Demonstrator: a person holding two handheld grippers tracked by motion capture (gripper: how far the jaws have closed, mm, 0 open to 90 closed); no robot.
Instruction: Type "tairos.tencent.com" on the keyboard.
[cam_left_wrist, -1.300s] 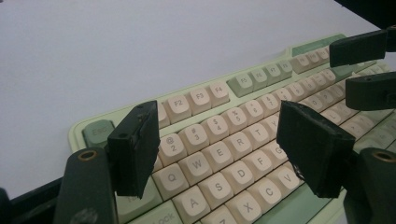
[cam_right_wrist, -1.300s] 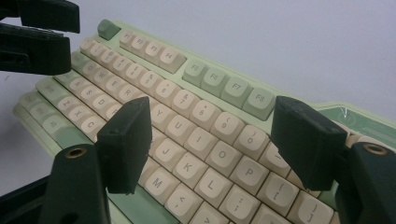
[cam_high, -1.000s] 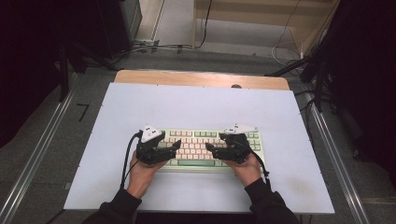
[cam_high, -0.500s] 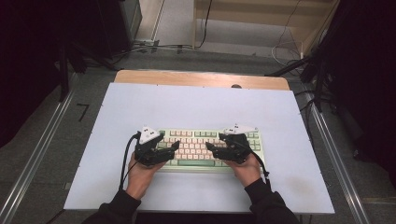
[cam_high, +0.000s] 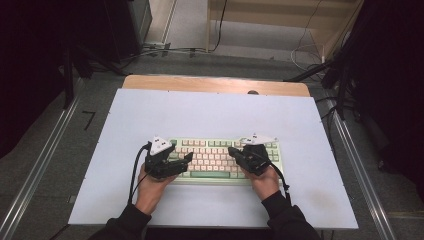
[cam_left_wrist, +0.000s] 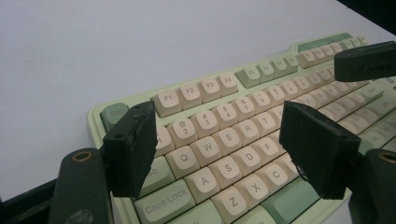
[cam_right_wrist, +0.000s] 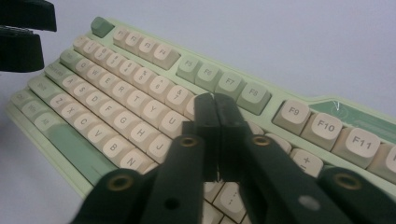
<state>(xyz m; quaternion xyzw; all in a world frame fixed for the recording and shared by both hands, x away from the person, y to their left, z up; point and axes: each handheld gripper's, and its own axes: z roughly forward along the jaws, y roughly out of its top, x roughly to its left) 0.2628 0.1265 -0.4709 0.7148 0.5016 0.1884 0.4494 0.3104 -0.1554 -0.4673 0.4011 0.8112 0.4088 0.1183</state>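
Observation:
A pale green keyboard (cam_high: 220, 159) with cream keys lies on the white table top (cam_high: 210, 115), near its front edge. My left gripper (cam_high: 186, 159) hovers over the keyboard's left end, and its jaws have just widened a little. In the left gripper view this gripper (cam_left_wrist: 217, 140) stands open above the letter keys (cam_left_wrist: 233, 140), with nothing between its pads. My right gripper (cam_high: 231, 150) is over the keyboard's right half. Its jaws have just been closing on nothing, and in the right gripper view it (cam_right_wrist: 214, 100) is shut, its tips above the keys (cam_right_wrist: 140, 102).
The white top rests on a wooden table (cam_high: 215, 84) with metal rails (cam_high: 45, 165) along both sides. Cables (cam_high: 310, 55) lie on the floor beyond. Each gripper view shows the other gripper: the right one (cam_left_wrist: 366, 60) and the left one (cam_right_wrist: 23, 37).
The right gripper's jaws have come together. Both hands have kept their places over the keyboard.

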